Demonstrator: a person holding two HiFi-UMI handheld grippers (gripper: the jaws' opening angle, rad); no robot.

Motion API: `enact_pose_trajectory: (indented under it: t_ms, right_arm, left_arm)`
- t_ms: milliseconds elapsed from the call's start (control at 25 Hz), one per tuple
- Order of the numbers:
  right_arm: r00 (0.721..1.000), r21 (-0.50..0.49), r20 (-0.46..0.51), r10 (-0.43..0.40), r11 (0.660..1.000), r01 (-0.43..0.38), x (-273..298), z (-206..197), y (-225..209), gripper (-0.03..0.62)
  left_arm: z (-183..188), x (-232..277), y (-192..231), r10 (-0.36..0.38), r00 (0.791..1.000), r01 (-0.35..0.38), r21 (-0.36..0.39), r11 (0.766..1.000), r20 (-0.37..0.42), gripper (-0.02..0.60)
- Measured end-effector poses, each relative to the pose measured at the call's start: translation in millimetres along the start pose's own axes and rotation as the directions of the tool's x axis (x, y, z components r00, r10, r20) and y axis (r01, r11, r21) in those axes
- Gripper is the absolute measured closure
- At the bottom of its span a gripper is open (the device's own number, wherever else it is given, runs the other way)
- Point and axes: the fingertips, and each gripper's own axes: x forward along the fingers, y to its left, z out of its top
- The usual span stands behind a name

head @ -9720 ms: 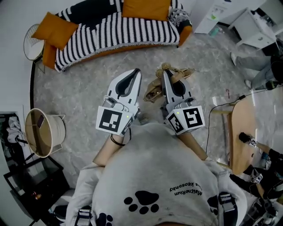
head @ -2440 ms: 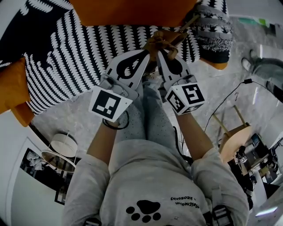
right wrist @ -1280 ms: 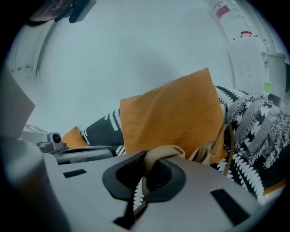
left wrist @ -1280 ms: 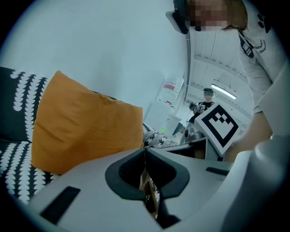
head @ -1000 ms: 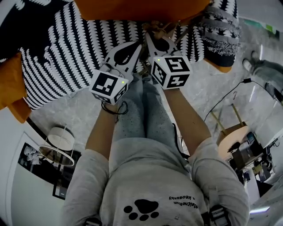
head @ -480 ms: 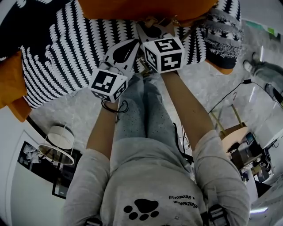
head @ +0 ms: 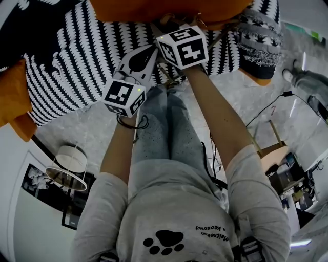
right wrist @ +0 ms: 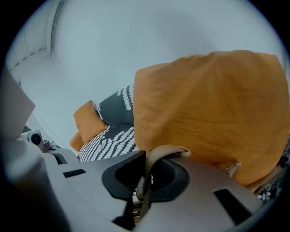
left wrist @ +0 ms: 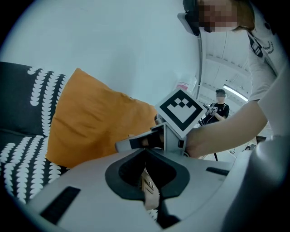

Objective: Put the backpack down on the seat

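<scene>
I have left gripper [left wrist: 146, 154] clamped tight on tan backpack strap [left wrist: 149, 192]. Right gripper [right wrist: 144, 158] pinched closed on strap loop [right wrist: 165, 152]. Both over striped sofa seat [head: 72, 61], near orange cushion [right wrist: 213, 104].

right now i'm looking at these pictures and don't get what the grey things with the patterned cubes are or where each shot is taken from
No robot: a person holds a two-jaw gripper in each hand, and the cubes are part of those. The head view comes from a camera on the person's head, looking down past their arms at a black-and-white sofa with an orange cushion. The other two views come from cameras riding on each gripper, looking along its jaws. The left gripper is shut on a tan strap; the right gripper is shut on a tan strap loop. Both probably belong to the backpack, whose body is hidden.
</scene>
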Motion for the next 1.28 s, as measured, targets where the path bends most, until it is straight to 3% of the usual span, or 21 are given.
enact_pose_trajectory:
  t_ms: [240,280,360,440,720,920,1280]
  right_arm:
    - [0.988,-0.024,-0.102,0.112,0.993,-0.115,19,4,24,0.556]
    - [0.985,-0.023,-0.113,0.131,0.991,-0.134,19,3,20,0.534]
    - [0.975,-0.015,-0.133,0.179,0.983,-0.182,19,-3,14,0.423]
    - [0.968,-0.008,-0.142,0.208,0.977,-0.211,17,-12,7,0.392]
    - [0.971,-0.024,-0.132,0.199,0.979,-0.204,-6,-27,6,0.370]
    - [0.965,0.018,-0.171,0.201,0.979,-0.201,-26,-47,-9,0.370]
    - [0.979,0.082,-0.117,0.166,0.984,-0.157,-61,-67,-17,0.370]
  left_arm:
    - [-2,-19,15,0.021,1.000,-0.021,-0.011,1.000,-0.011,0.561]
    - [-2,-15,14,0.021,1.000,-0.021,-0.013,1.000,-0.014,0.561]
    - [-3,-3,12,0.018,1.000,-0.018,-0.015,1.000,-0.021,0.561]
    - [-6,7,9,0.010,1.000,-0.011,-0.017,1.000,-0.026,0.561]
    - [-10,5,-1,-0.005,1.000,0.005,-0.018,1.000,-0.030,0.561]
    - [-14,16,-14,-0.018,0.999,0.017,-0.013,1.000,-0.038,0.561]
    - [-19,22,-36,-0.047,0.998,0.048,0.001,0.999,-0.041,0.561]
